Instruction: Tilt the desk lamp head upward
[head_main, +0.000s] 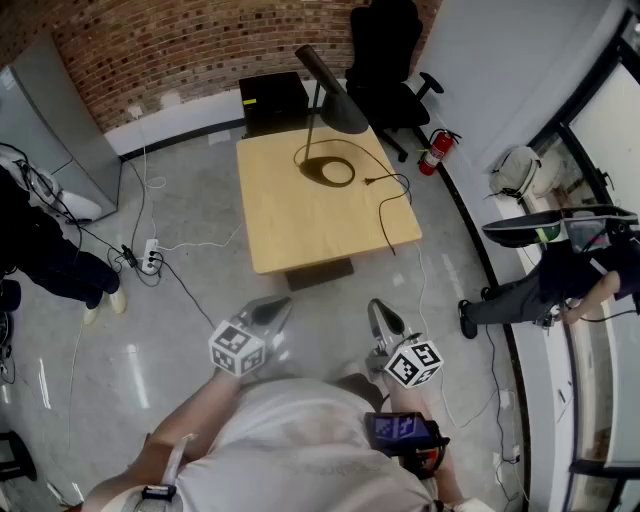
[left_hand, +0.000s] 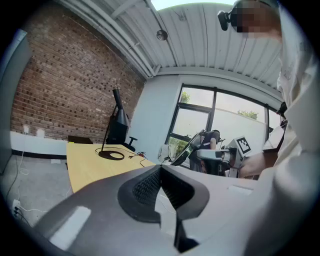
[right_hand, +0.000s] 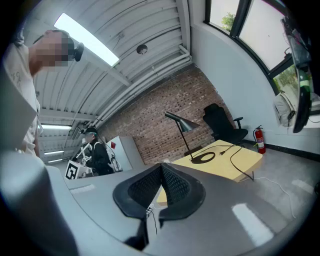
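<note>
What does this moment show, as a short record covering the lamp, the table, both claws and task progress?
lamp: desk lamp stands on the far part of the table, head angled downward
table: wooden table, with the lamp's cord lying across it
claws: left claw and right claw both shut and empty, held over the floor short of the table
contact: nothing touches the lamp
task: not yet begun
</note>
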